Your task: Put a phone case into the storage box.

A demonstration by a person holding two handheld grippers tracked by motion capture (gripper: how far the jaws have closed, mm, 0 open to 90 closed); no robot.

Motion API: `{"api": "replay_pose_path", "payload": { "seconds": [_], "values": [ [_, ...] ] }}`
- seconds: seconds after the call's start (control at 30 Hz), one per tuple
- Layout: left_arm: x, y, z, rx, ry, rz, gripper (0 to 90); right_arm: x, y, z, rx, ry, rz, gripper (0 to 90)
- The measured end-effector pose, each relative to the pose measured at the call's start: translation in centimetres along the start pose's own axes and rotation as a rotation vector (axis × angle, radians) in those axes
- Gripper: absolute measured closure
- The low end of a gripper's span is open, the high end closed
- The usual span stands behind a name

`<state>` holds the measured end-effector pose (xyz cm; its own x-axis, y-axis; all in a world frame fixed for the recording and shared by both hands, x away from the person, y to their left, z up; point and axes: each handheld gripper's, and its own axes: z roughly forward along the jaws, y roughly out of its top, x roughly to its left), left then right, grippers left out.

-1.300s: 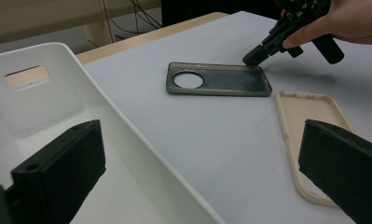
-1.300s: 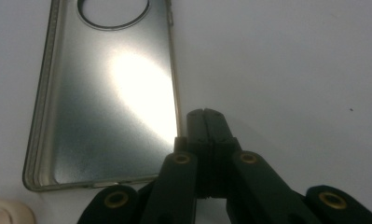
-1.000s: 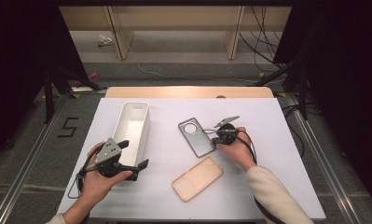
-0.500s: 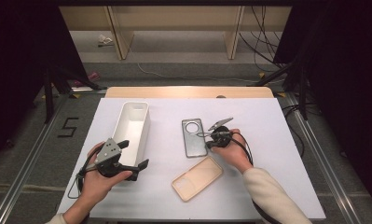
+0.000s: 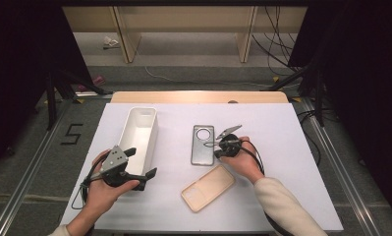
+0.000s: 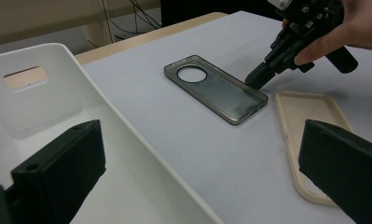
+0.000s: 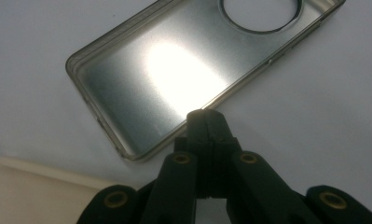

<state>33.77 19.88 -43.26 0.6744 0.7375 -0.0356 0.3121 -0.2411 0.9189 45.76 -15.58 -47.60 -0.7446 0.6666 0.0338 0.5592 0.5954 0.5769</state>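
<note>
- At the left we see the long white plastic bin (image 5: 142,132), which lies empty on the white table (image 5: 292,147); no case has reached it, if that is the goal.
- We find the left gripper (image 5: 139,164) just beside the bin's near end, its jaws spread wide and holding nothing; in the left gripper view they frame the bin's wall and the table.
- At centre we note the smoky grey translucent phone case with a round camera hole (image 5: 202,144), lying flat, open side up, on the table.
- We read the right gripper (image 7: 205,117) as closed, its tips pressed together on the grey case's long right edge; we judge the rim pinched, though the case is not yet lifted.
- Nearer the person, the beige rubbery phone case (image 5: 208,187) lies flat and untouched, just beside the grey one; we judge both cases yet to be moved.
</note>
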Motion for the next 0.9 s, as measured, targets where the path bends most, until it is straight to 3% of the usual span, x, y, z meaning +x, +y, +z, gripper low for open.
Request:
{"api": "replay_pose_path", "payload": {
  "seconds": [0.13,0.27,0.43,0.57,0.9],
  "values": [
    [0.0,0.0,0.0,-0.001,0.000,0.000,0.1,-0.2,0.2,-0.5,-0.006,-0.032,-0.038,86.6],
    [0.0,0.0,0.0,-0.001,-0.002,0.001,0.1,-0.5,0.6,-1.4,-0.016,-0.062,-0.080,73.2],
    [0.0,0.0,0.0,-0.001,-0.002,0.000,0.1,-0.4,1.4,-2.5,0.012,-0.092,-0.177,51.2],
    [-0.1,0.0,0.1,-0.002,0.000,0.001,0.1,0.3,2.1,-2.9,0.042,-0.109,-0.283,41.7],
    [-0.2,0.0,0.1,-0.002,-0.002,0.000,0.1,3.5,3.6,-1.1,0.170,-0.055,-0.494,37.8]
  ]
}}
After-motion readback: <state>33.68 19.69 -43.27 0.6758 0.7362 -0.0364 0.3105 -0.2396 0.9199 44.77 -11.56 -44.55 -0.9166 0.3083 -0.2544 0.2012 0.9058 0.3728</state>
